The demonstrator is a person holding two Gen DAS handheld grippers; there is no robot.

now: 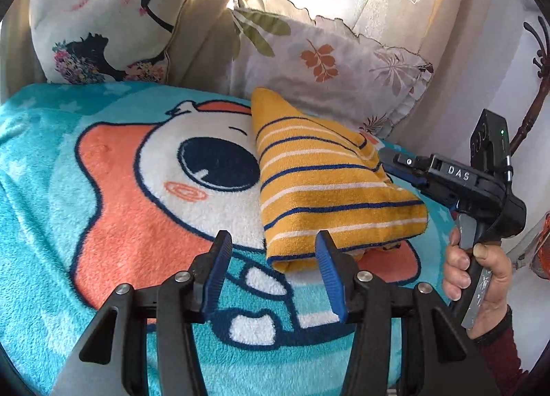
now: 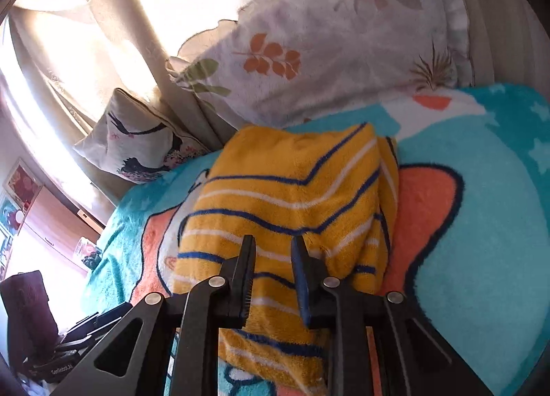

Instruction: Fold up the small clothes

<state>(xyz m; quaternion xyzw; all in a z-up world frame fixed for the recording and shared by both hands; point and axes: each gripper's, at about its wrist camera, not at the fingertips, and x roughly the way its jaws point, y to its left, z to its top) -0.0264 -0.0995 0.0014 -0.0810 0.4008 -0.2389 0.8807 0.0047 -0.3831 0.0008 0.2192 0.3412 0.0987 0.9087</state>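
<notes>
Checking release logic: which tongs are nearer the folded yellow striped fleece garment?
Right. The right tongs sit open directly over the folded yellow striped fleece garment, at its edge; the left tongs are open just short of its near corner.

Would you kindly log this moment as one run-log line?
garment: yellow striped garment folded on blanket | left gripper: open, empty | right gripper: open above garment

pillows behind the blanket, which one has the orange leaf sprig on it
The frilly-edged floral pillow, right behind the yellow striped garment. The other, the square cushion at far left, shows a dark figure with flowers instead.
</notes>
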